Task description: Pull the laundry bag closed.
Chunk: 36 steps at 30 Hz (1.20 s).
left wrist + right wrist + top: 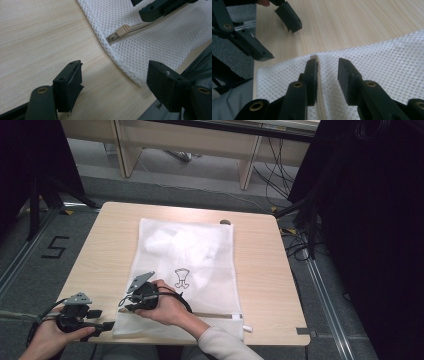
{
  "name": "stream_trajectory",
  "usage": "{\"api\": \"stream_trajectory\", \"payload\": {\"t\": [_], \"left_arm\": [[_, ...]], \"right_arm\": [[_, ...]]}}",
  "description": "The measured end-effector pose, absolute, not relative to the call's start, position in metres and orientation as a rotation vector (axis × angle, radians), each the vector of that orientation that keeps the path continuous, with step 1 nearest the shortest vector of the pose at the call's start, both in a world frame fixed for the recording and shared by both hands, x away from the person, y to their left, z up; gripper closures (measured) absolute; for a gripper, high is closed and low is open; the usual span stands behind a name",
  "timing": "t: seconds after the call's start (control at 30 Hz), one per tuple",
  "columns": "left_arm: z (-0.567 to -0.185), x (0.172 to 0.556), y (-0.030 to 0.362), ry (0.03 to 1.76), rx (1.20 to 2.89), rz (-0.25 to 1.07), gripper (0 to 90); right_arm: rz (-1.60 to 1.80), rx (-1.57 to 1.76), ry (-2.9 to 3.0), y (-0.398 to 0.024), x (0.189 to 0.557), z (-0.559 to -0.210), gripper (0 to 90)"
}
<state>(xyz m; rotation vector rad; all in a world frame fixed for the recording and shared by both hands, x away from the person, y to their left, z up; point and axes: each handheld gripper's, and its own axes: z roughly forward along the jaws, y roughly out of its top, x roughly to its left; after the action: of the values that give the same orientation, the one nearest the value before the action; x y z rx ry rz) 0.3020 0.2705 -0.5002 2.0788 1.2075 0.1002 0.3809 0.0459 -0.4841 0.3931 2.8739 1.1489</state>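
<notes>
1. Right gripper (131, 306) sits at the lower middle of the high view, over the near left corner of the white mesh bag (200, 270). Its jaws stand apart with nothing pinched; in its own view one pad lies right beside the beige zipper tape (318, 72), the other on bare mesh.
2. Left gripper (102, 325) rests at the lower left of the high view, off the bag's corner, jaws spread wide over bare table (37, 37).
3. I see the bag lying flat down the middle of the table, its zipper edge close to the near table edge.
4. Open wood runs on both sides of the bag, wider at the right of the high view; at the near edge I have little margin.
5. The zipper pull (123, 30) shows in the upper middle of the left gripper view, at the bag's curved corner.
6. What is inside the bag is a pale, crumpled mass I cannot make out; the small dark object (225, 222) at the far edge is too small to name.
</notes>
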Motion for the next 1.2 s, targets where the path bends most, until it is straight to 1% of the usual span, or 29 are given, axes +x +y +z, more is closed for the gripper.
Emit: {"api": "stream_trajectory", "payload": {"t": [0.17,0.2,0.47,0.53,0.63,0.7,0.97,1.07,1.2], "left_arm": [[-0.501,0.302,0.270,1.205,2.061,0.111,28.0],[-0.500,0.302,0.270,1.209,2.081,0.104,28.0],[-0.500,0.302,0.270,1.203,2.078,0.101,28.0],[-0.502,0.302,0.269,1.205,2.048,0.121,28.0],[-0.500,0.302,0.271,1.199,2.080,0.100,28.0],[-0.502,0.302,0.270,1.197,2.056,0.117,28.0],[-0.502,0.302,0.269,1.206,2.050,0.121,28.0],[-0.500,0.303,0.270,1.198,2.082,0.096,28.0],[-0.500,0.302,0.270,1.203,2.081,0.095,28.1]], "right_arm": [[1.109,0.376,2.880,0.049,0.380,-0.486,72.7],[1.114,0.389,2.882,0.049,0.380,-0.487,72.9],[1.102,0.387,2.901,0.057,0.380,-0.491,71.7],[1.107,0.373,2.912,0.059,0.380,-0.492,71.4],[1.113,0.367,2.916,0.062,0.380,-0.494,71.4],[1.111,0.365,2.914,0.064,0.380,-0.495,71.6],[1.086,0.353,2.917,0.067,0.381,-0.497,75.2],[1.092,0.386,2.931,0.069,0.378,-0.498,76.5],[1.083,0.338,2.921,0.069,0.380,-0.498,79.0]]}}
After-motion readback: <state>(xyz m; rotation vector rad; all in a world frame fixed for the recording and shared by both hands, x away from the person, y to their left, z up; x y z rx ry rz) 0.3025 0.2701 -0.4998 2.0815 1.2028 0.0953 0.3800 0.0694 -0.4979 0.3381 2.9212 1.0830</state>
